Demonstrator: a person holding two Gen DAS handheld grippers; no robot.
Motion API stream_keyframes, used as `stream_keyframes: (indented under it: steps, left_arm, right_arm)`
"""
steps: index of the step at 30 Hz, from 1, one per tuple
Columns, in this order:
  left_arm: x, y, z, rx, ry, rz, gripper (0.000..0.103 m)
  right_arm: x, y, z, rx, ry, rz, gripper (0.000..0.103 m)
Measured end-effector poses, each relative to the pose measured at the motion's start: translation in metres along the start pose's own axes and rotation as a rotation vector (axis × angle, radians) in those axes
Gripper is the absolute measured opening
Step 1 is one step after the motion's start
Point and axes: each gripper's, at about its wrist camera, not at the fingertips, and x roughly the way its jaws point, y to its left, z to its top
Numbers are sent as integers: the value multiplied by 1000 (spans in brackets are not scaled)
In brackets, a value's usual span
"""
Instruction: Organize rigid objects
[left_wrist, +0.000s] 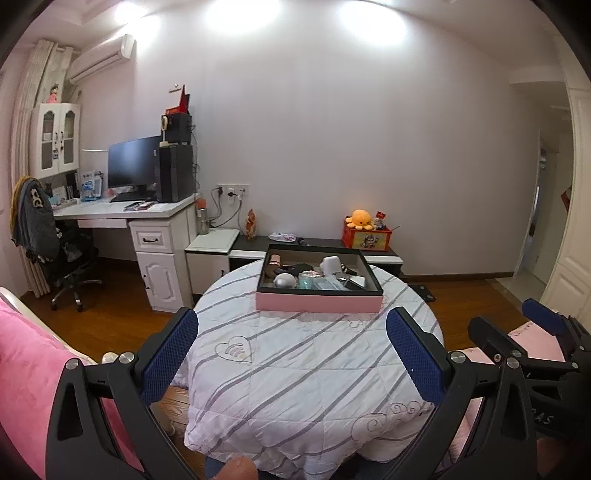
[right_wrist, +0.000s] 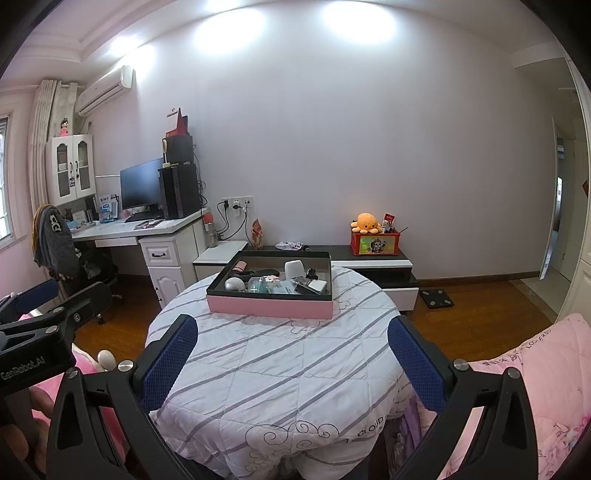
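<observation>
**K:** Jaws on both units spread wide, nothing between the pads. Left gripper (left_wrist: 291, 354) hangs over the near half of the round table (left_wrist: 295, 387), blue pads clear of the quilted cover. Right gripper (right_wrist: 291, 362) same story: wide apart, empty, above the striped cloth.

**M:** Where's the stuff to sort?

**K:** All in the pink-sided tray (left_wrist: 319, 302), black inner walls, sitting on the far side of the table. Well ahead of both grippers, no contact. In the right wrist view the tray (right_wrist: 269, 308) sits left of centre; in the left wrist view it's roughly centred.

**M:** Contents?

**K:** Jumbled. White rounded case (left_wrist: 330, 264) upright near the middle. Silver-grey egg-shaped thing (left_wrist: 284, 280) at the front left. Pink cylinder (left_wrist: 274, 260) lying at the back left. Clear teal-tinted container (left_wrist: 306, 280) just beside the egg shape. White flat block (right_wrist: 317, 285) at the front right with dark bits around it; can't tell what those are. Black flat item (left_wrist: 295, 268) behind the egg shape.

**M:** Grippers see each other?

**K:** Yes. Right one shows at the right edge of the left wrist view, left one at the left edge of the right wrist view. Side by side, apart.

**M:** Surroundings?

**K:** Pink bedding (right_wrist: 535, 387) at the lower right, pink cushion (left_wrist: 33, 362) on the left. Low cabinet (right_wrist: 373, 263) behind the table with an orange plush octopus (right_wrist: 366, 222) on a red box (right_wrist: 375, 244). White desk (left_wrist: 122, 212) and monitor (left_wrist: 133, 162) far left.
</observation>
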Motion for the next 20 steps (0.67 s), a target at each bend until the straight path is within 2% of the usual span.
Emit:
stream_keyframes:
  steps: [7, 13, 20]
  left_arm:
    - [2, 0, 0, 2, 3, 9, 103]
    - [5, 2, -1, 8, 18, 45, 103]
    - [6, 5, -1, 0, 34, -1, 103]
  right_arm:
    - [2, 0, -2, 1, 4, -2, 103]
    - [2, 0, -2, 0, 3, -5, 103]
    - [4, 0, -4, 3, 6, -7, 103]
